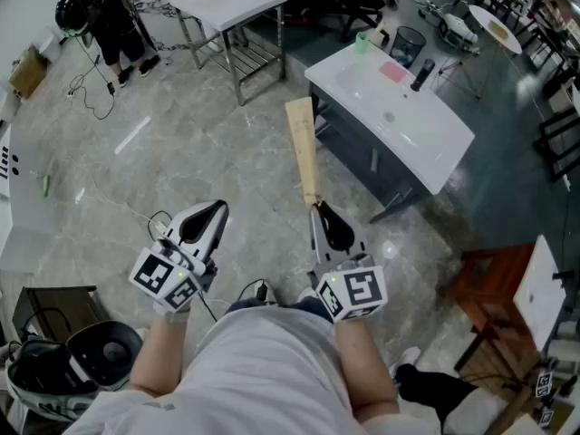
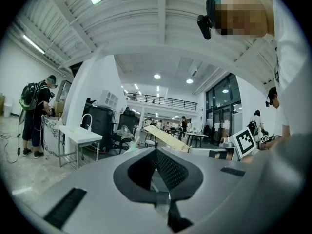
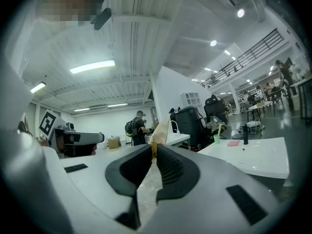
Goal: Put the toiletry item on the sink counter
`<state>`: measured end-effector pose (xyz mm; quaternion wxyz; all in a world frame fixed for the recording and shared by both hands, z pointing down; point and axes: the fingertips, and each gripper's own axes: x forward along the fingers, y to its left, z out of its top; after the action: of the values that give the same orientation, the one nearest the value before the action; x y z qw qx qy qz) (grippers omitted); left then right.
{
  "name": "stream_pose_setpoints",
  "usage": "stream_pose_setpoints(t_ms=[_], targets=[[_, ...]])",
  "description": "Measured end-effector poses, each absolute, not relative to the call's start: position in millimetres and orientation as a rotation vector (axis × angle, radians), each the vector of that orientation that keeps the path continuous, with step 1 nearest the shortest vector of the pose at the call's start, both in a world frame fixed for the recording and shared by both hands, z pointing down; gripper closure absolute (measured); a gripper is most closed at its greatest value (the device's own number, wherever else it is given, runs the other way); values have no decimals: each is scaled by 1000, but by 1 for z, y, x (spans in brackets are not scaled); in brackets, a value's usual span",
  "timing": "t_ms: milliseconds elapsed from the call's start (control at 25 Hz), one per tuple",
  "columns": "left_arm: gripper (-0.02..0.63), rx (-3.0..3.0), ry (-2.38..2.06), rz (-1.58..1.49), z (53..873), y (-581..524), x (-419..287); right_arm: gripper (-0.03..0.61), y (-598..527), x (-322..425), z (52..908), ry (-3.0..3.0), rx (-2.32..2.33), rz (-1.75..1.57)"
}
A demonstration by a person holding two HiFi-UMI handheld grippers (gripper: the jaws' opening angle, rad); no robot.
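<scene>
The toiletry item is a long, flat tan pack (image 1: 302,148). My right gripper (image 1: 317,208) is shut on its near end, and the pack points up and away toward the white sink counter (image 1: 433,152). In the right gripper view the tan pack (image 3: 159,129) stands up between the jaws of the right gripper (image 3: 154,150), with the counter (image 3: 253,157) to the right. My left gripper (image 1: 210,208) hangs beside it over the floor, shut and holding nothing. In the left gripper view the left gripper (image 2: 156,152) points at the pack (image 2: 165,137).
On the counter stand a green cup (image 1: 362,41), a pink item (image 1: 393,71) and a black bottle (image 1: 422,73). A second white table (image 1: 227,3) stands at the back. A wooden stool (image 1: 489,279) is at the right. A person (image 1: 113,16) and floor cables are at the back left.
</scene>
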<state>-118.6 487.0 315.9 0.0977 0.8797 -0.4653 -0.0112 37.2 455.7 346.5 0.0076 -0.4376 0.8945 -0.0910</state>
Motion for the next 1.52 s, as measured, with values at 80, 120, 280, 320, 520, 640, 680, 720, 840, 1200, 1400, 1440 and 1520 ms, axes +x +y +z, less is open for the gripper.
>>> stream_pose_setpoints(t_ms=[80, 120, 280, 320, 520, 640, 680, 720, 840, 1200, 1400, 1440, 1520], targets=[[597, 2642, -1386, -1, 314, 492, -118, 535, 459, 35, 348, 2801, -1370, -293], [597, 2655, -1387, 9, 313, 495, -118, 535, 461, 35, 348, 2799, -1374, -300], [597, 2660, -1364, 8, 316, 499, -125, 535, 464, 31, 349, 2786, -1402, -302], [597, 2658, -1356, 8, 318, 498, -129, 535, 464, 27, 349, 2787, -1407, -296], [597, 2661, -1288, -9, 331, 493, -149, 535, 466, 9, 347, 2780, -1442, -260], [597, 2654, -1262, -9, 338, 488, -153, 535, 466, 7, 346, 2753, -1463, -262], [597, 2655, -1253, -2, 340, 487, -153, 534, 464, 7, 347, 2747, -1472, -261], [597, 2660, -1246, 9, 341, 486, -154, 534, 462, 7, 348, 2742, -1480, -259], [597, 2672, -1246, 35, 345, 476, -157, 534, 448, 7, 351, 2723, -1494, -260], [597, 2641, -1294, 64, 358, 400, -157, 534, 367, 8, 363, 2755, -1459, -270], [597, 2616, -1304, 84, 370, 345, -142, 534, 317, 16, 380, 2794, -1425, -316], [597, 2608, -1306, 87, 372, 333, -140, 534, 305, 18, 383, 2800, -1423, -330], [597, 2594, -1311, 92, 375, 308, -133, 534, 279, 23, 390, 2807, -1421, -365]])
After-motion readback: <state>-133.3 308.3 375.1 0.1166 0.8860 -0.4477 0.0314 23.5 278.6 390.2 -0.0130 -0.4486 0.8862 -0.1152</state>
